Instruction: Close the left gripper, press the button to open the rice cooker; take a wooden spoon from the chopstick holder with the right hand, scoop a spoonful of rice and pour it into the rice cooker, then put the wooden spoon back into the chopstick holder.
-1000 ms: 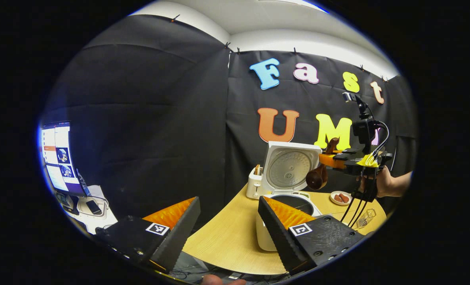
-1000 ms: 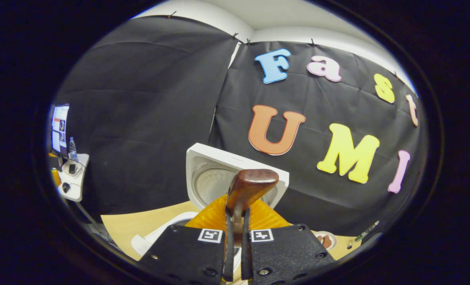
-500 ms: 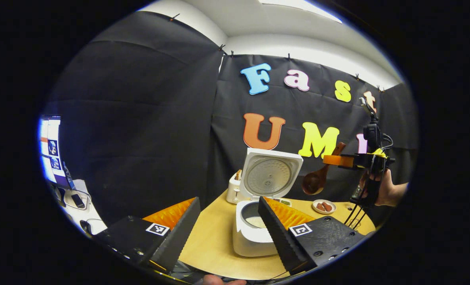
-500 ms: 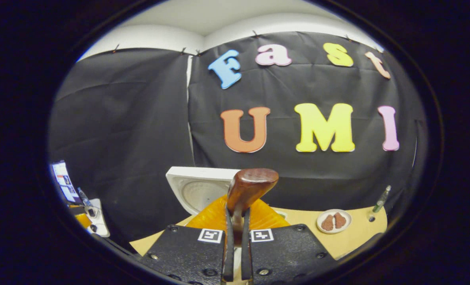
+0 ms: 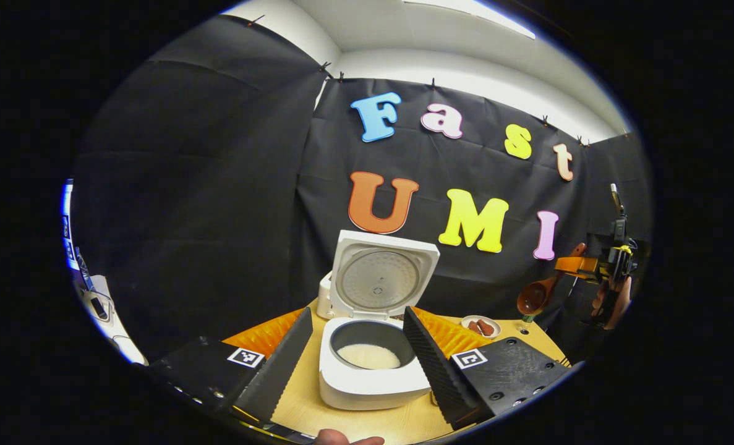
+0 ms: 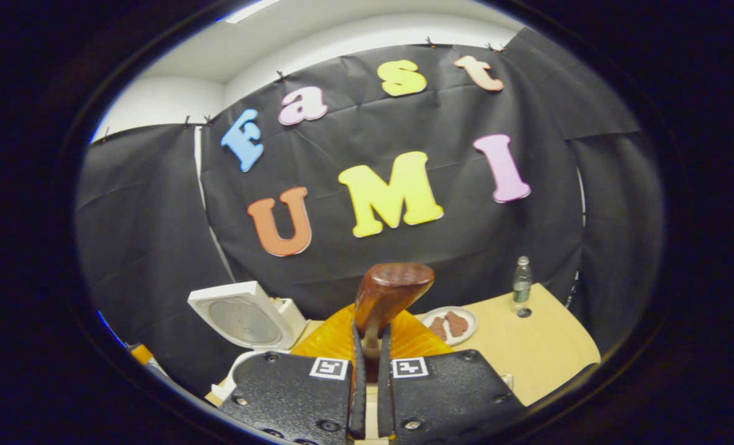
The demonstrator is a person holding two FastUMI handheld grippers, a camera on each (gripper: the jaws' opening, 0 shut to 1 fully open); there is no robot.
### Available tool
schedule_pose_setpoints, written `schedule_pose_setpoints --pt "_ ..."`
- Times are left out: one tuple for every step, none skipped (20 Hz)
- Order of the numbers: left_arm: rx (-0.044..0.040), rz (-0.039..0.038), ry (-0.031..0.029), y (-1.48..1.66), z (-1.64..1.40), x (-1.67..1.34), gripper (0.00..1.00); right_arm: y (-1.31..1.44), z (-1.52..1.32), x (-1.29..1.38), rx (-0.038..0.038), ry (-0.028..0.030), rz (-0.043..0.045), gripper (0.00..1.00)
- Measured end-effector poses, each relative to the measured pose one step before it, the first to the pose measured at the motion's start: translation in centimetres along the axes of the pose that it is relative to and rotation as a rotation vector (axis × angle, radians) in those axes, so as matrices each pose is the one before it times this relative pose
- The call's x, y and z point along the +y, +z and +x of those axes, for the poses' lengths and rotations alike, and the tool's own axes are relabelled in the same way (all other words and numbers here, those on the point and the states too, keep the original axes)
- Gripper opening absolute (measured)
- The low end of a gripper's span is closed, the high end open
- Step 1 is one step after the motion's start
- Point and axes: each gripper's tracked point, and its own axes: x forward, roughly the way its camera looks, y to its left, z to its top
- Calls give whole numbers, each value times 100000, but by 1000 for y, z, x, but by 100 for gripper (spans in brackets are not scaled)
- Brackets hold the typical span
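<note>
Left gripper [image 5: 357, 346]: jaws spread wide, holding nothing, framing the rice cooker from the near side.

Rice cooker [image 5: 373, 371]: on the counter [image 5: 305, 402], lid [image 5: 379, 281] standing upright and open, white rice lying in the dark inner pot. Button pressing and pouring look finished.

Plate [image 5: 481, 326]: small, with brown pieces, behind the cooker on the counter.

Wooden spoon [image 5: 537, 296]: in the left gripper view it hangs in the air off to the right of the cooker, bowl lowest. In the right gripper view its handle end [image 6: 391, 293] rises between the fingers.

Right gripper [image 6: 370, 383]: jaws pinching the spoon handle, nearly pressed together.

Bottle [image 6: 521, 284]: upright at the far right of the counter.

Step in hand, as judged: return of the spoon to the chopstick holder. Advice: keep the pinch firm, bring the spoon upright over the holder's mouth, lower it straight in, release only once it rests.

Hard to make out: the chopstick holder cannot be identified with confidence; the spoon bowl's contents are too small to tell.
</note>
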Motion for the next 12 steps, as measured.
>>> schedule_pose_setpoints --pt "-79 1818 -945 139 500 -804 95 269 -649 -2162 -568 -3432 730 13" --pt "292 794 -1425 31 454 -1160 95 32 -537 -2319 -503 -3512 1282 10" --pt "292 45 -1509 256 460 -1215 94 123 -276 -1657 -427 -2396 1097 13" --pt "357 -346 -1832 229 606 -1246 95 38 -326 -1676 -118 -2224 986 12" --pt "159 23 -1302 -82 403 -991 94 -414 -413 -1495 464 -1910 836 12" --pt "299 539 -760 117 511 -996 94 -505 -158 -1150 805 -1510 824 12" --pt "-62 567 -677 266 408 -848 94 -599 84 -1061 1028 -1139 791 12" --pt "-34 289 -612 304 359 -913 95 -665 175 -1073 1237 -1019 632 12" --pt "28 53 -657 303 262 -896 94 -748 322 -1064 1277 -1000 678 12" --pt "3 -23 -597 353 178 -837 94 -855 339 -876 1481 -896 792 12" --pt "298 269 -504 251 157 -738 94 -705 323 -699 1238 -604 868 12" --pt "681 957 -133 39 -89 -861 94 -885 375 -694 1417 -425 1139 12"
